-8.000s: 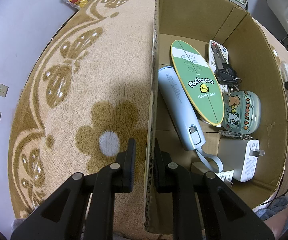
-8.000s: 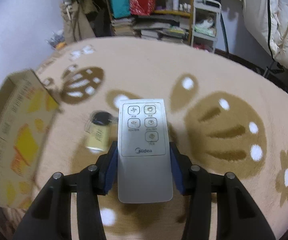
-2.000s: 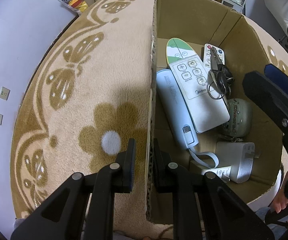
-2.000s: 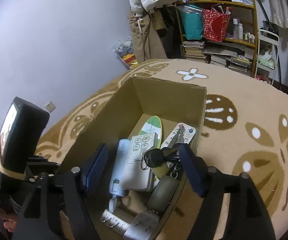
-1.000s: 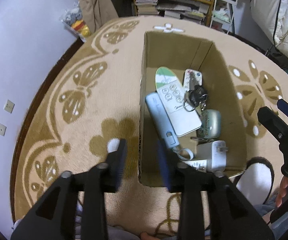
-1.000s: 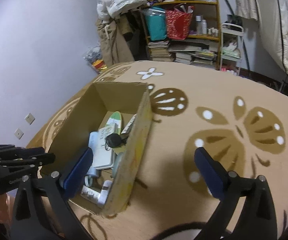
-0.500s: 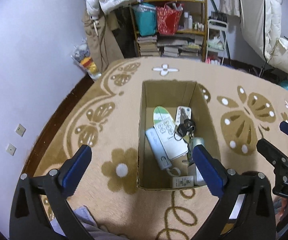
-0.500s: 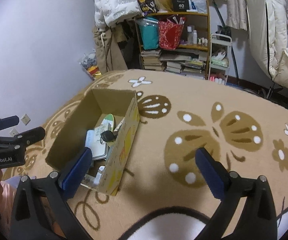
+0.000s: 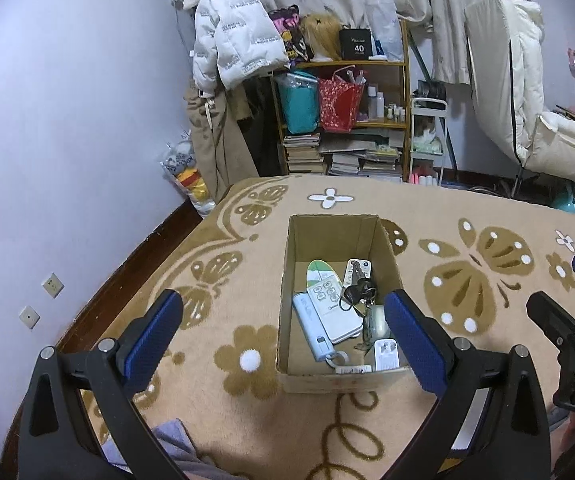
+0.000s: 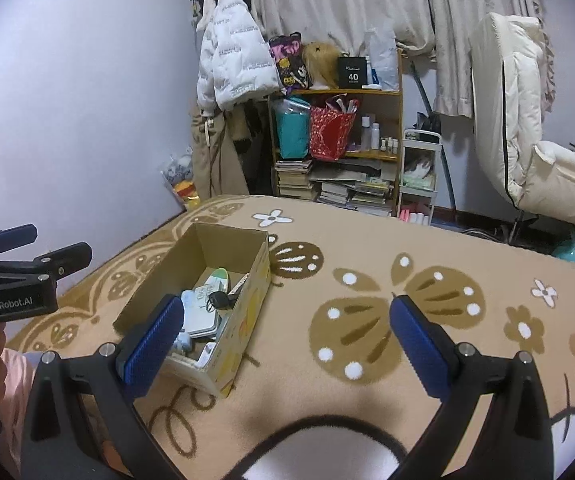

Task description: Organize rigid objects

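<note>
Change vs earlier frames: both grippers are pulled up and back from the cardboard box (image 9: 339,376); the left one no longer clamps the box wall, the white remote (image 9: 333,308) the right one carried now lies inside the box, and both sets of jaws stand wide.
Box: open-topped, on the rug (image 9: 427,216), upright, near the left edge of the butterfly pattern.
Contents: white remote rests over a green-and-white oval board (image 9: 316,270); a pale blue slim device (image 9: 312,330) lies along the left wall, touching the remote; a second remote (image 9: 357,269) at the rear right with keys (image 9: 357,291) on it; a white plug adapter (image 9: 385,354) at the near wall; a small rounded case beside it, partly hidden by the left finger.
L gripper (image 9: 279,322): jaws wide, holding nothing, high above the box.
R gripper (image 10: 283,330): jaws wide, holding nothing, over bare rug just right of the box.
Rug around box: no loose rigid item visible in either view.
Step in hand (judged): check and finish; task looks done or nearly so.
How to do it well: sweep both cams over the rug before quitting, esp. the zone hidden under the R gripper body; keep jaws open and clear of the box rim so it isn't tipped; if tidying further, nudge keys off the remotes w/ one finger, not a pinch.
Risk: a low pass could snag the thin cardboard wall.
</note>
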Motion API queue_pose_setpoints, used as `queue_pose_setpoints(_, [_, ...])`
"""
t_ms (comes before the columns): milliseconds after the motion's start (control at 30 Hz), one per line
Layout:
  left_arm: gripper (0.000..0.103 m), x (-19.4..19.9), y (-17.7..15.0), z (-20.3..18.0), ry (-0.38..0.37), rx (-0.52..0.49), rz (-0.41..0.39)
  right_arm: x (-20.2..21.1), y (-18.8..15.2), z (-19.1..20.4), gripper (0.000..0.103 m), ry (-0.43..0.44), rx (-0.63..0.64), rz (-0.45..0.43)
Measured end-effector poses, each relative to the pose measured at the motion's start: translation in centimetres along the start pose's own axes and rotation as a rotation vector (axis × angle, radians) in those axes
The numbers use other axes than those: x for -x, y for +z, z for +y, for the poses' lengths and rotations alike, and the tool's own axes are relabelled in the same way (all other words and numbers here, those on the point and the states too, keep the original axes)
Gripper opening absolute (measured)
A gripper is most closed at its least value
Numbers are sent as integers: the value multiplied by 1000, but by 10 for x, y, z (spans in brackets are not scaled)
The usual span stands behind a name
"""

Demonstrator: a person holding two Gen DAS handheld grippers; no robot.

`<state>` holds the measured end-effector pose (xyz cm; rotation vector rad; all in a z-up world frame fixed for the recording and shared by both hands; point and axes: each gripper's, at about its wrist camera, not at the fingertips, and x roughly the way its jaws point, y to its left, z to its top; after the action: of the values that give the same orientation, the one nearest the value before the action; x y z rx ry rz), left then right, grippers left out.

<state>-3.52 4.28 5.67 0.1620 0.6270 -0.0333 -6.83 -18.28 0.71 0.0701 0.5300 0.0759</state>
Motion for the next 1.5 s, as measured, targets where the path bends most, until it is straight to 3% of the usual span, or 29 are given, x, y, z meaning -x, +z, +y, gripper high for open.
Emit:
queue_pose_setpoints(367, [100, 6, -26, -13, -19, -33, -45, 16, -27, -28, 103, 0, -86, -58])
queue_pose_setpoints(633, [100, 0, -37, -13, -30, -11, -20, 18, -32, -41, 103, -9, -122, -72])
queue_pose_setpoints(1500, [100, -15, -44, -17, -26, -16, 5, 11, -37, -33, 103, -10, -75, -50])
